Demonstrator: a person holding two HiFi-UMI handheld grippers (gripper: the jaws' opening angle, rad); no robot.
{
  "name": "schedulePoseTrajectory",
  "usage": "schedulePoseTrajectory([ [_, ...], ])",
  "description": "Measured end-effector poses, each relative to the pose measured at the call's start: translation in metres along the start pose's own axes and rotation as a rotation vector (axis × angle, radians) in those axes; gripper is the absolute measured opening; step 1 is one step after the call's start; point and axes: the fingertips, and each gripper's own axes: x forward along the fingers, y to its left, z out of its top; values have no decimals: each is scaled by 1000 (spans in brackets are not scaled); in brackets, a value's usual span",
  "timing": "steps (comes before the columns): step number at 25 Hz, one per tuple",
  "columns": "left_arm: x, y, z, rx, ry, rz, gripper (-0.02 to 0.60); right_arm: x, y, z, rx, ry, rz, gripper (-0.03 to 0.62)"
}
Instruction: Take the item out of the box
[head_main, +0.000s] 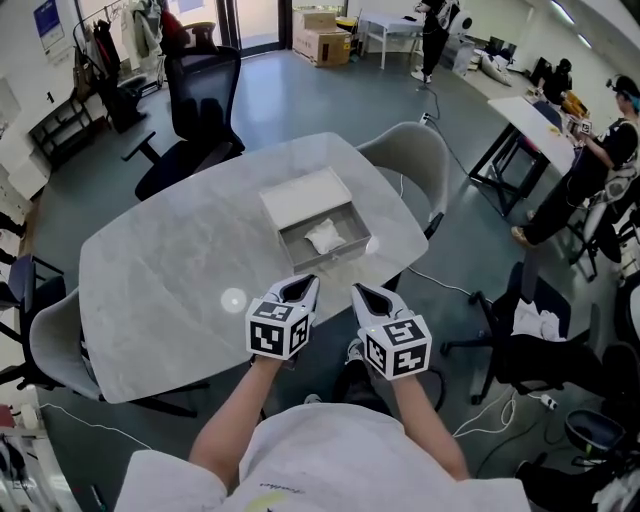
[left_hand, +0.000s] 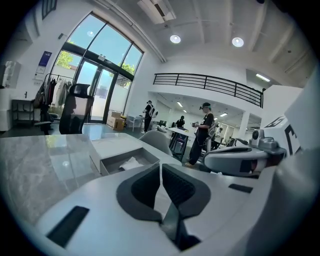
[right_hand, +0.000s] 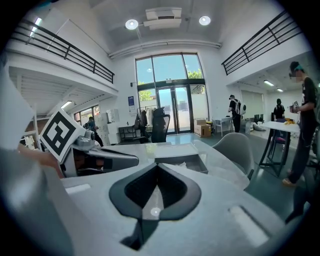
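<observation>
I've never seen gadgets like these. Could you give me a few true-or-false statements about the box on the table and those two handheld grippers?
1. The box on the table is open. True.
2. A crumpled white item lies inside it. True.
3. The left gripper holds the white item. False: its fingers are shut on nothing, short of the box.
4. The right gripper has its fingers spread wide. False: they are closed together, with nothing between them.
</observation>
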Motion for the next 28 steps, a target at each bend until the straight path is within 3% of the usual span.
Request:
schedulePoseTrajectory([
  [8,30,16,14,79,16,29,21,31,-19,7,12,-2,33,5],
  [28,129,52,0,251,292,-32,25,105,-91,32,48,10,71,5],
])
